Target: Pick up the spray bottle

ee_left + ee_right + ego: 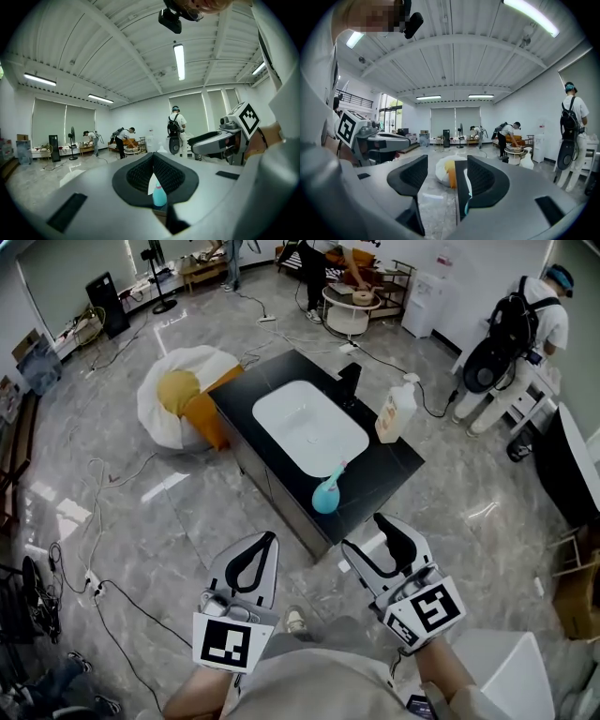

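Left tool [269,540] was closed and empty, right tool [365,532] had its jaws apart; both were held short of the worktop [394,465].
Ribbed black pads lined the pale jaws. A teal spray bottle [326,494], round-bellied with a slim neck, stood upright near the glossy black worktop's front edge, just beside the smooth white basin [309,427]; a taller cream bottle [396,413] stood beyond, near the black tap [349,382].

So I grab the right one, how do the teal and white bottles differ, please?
The teal bottle is shorter and rounder than the white bottle. The teal bottle stands near the front edge of the counter, the white bottle further back by the tap. Both stand upright.
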